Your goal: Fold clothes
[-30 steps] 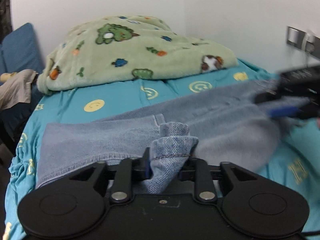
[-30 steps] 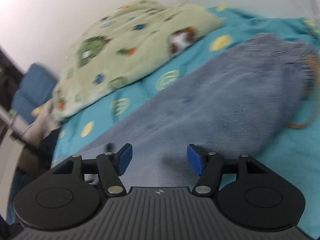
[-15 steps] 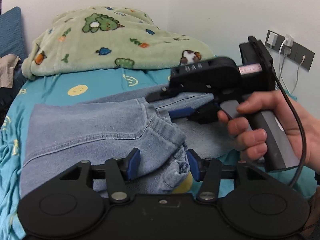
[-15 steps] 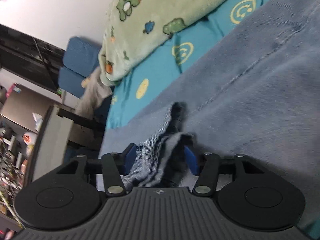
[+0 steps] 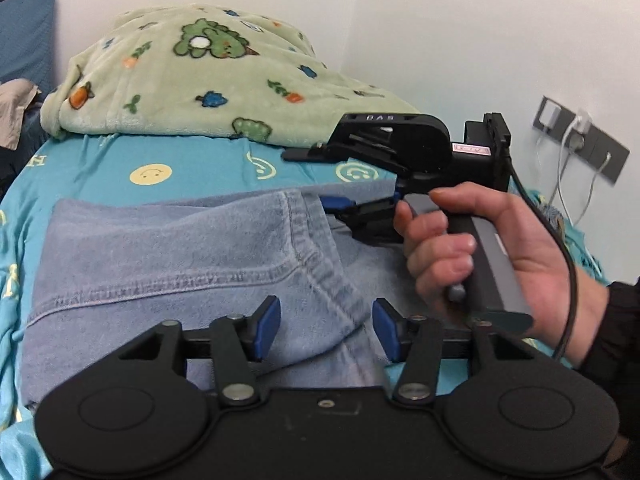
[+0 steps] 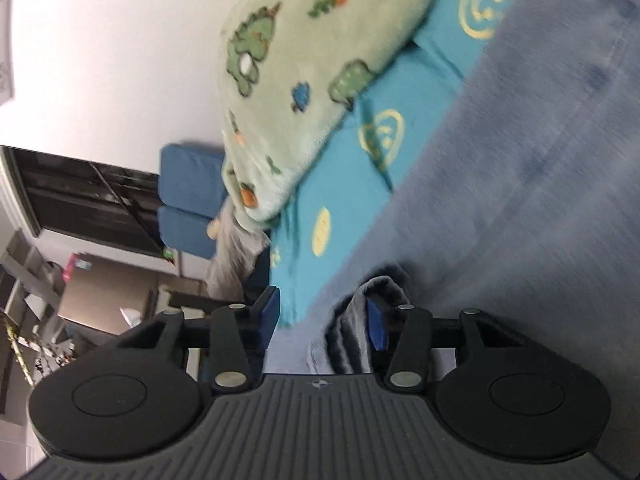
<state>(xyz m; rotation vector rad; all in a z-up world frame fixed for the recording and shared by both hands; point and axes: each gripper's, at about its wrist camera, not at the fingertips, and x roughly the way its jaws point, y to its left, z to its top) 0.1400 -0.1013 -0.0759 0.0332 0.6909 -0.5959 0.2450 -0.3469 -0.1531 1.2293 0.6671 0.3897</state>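
Light blue jeans (image 5: 192,248) lie folded on the teal bed sheet (image 5: 100,160). My left gripper (image 5: 326,330) is open just above the near folded edge, with denim between its pads but not clamped. My right gripper (image 6: 322,322) is open and rolled on its side, with the jeans' (image 6: 520,184) folded edge bunched against its right pad (image 6: 374,326). In the left wrist view the right gripper (image 5: 316,178) sits over the jeans' far right corner, held by a hand (image 5: 480,256).
A green cartoon-print blanket (image 5: 208,80) is heaped at the head of the bed, against the white wall. Wall sockets with cables (image 5: 580,140) are on the right. Blue cushions (image 6: 192,196) and shelves (image 6: 60,300) stand off the bed's left side.
My left gripper has opened and let go of the jeans' hem. My right gripper has swung over to the fold's far corner and rolled sideways, staying open.
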